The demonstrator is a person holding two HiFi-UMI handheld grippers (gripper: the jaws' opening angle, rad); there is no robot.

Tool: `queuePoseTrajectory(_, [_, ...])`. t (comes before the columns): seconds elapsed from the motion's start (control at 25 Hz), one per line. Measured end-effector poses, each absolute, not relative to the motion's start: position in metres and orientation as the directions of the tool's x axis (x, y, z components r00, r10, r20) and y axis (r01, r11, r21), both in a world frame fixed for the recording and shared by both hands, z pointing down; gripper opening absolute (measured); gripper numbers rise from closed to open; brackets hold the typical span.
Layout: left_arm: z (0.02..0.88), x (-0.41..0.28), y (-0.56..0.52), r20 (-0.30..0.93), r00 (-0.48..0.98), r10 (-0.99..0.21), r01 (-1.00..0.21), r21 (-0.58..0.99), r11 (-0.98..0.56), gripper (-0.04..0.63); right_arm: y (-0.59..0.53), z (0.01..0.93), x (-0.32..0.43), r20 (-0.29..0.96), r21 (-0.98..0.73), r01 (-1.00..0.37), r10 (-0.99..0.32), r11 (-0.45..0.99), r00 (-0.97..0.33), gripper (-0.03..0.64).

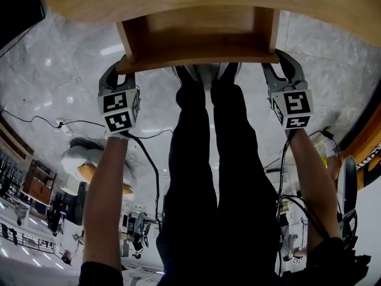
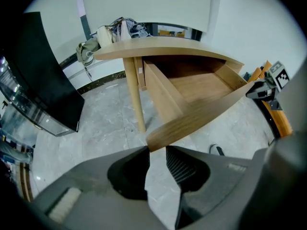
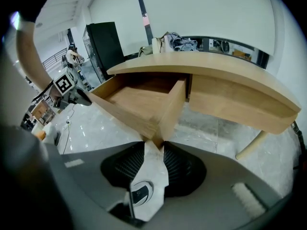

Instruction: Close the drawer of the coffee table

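Observation:
The coffee table's wooden drawer (image 1: 199, 49) stands pulled out from under the curved tabletop (image 1: 208, 2), and its inside is empty. My left gripper (image 1: 125, 63) sits at the left end of the drawer front, my right gripper (image 1: 275, 58) at the right end. In the left gripper view the end of the drawer front (image 2: 201, 116) lies between the tips of the left gripper (image 2: 157, 150), whose pads touch the wood. In the right gripper view the drawer's corner (image 3: 156, 128) is pinched between the pads of the right gripper (image 3: 154, 145).
The person's dark-trousered legs (image 1: 205, 159) and shoes stand directly in front of the drawer. A round table leg (image 2: 134, 95) stands left of it, a black cabinet (image 2: 43, 75) farther left. Clothes and bags (image 2: 120, 30) lie on the tabletop. Cables (image 1: 149, 159) trail over the marble floor.

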State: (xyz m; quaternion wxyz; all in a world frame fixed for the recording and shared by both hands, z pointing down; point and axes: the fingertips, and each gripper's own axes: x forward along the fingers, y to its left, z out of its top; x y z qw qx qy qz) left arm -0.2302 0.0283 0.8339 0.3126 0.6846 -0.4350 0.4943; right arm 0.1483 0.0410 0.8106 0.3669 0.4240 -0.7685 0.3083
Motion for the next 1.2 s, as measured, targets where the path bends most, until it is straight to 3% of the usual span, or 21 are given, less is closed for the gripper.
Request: queuePoseTrajectory(1.2, [0.827,-0.221,-0.054,0.91,0.128,-0.395,-0.946,-0.007,-0.323,0.117,-0.049,0.805,0.159,0.759,-0.228,-0.931,-0.547,0.285,-0.353,0.126])
